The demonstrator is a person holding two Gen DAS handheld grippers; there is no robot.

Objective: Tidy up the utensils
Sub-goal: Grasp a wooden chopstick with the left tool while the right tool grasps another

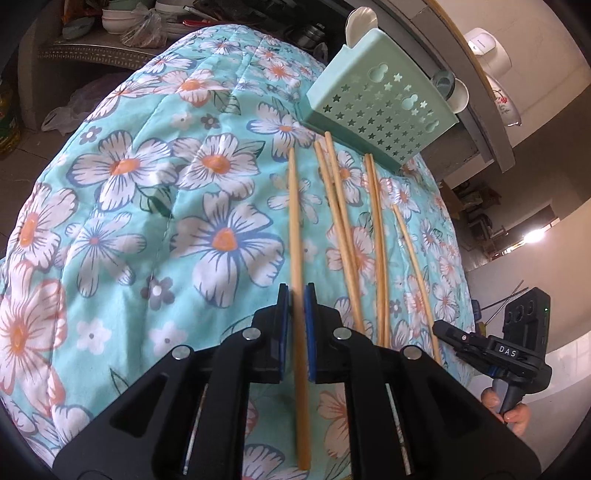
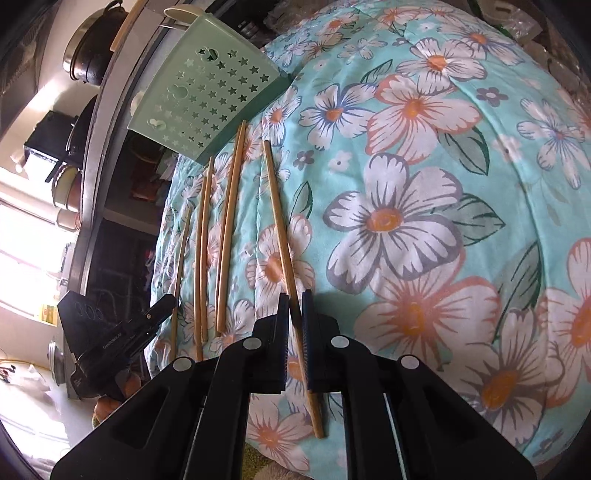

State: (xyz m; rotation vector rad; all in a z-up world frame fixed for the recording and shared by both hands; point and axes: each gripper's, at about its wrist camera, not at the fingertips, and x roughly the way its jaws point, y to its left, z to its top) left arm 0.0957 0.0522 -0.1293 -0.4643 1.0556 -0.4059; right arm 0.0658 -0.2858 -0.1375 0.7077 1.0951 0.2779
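My left gripper (image 1: 297,291) is shut on a bamboo chopstick (image 1: 294,221) that runs lengthwise between its blue pads, the leftmost of the row. My right gripper (image 2: 295,299) is shut on the rightmost chopstick (image 2: 279,221) in the same way. Each gripper also shows in the other's view, the right gripper (image 1: 439,328) low at the right edge and the left gripper (image 2: 168,301) low at the left. Between them two loose pairs of chopsticks (image 1: 340,221) (image 2: 227,229) lie on the cloth. A mint-green holder with star holes (image 1: 380,110) (image 2: 207,99) leans tilted at the far end.
A turquoise floral quilt (image 1: 147,184) covers the work surface. A grey counter edge (image 1: 476,122) passes behind the holder, with pots (image 2: 88,48) beyond it. A shelf with bowls (image 1: 114,18) stands far left. A hand (image 1: 513,410) grips the right gripper's handle.
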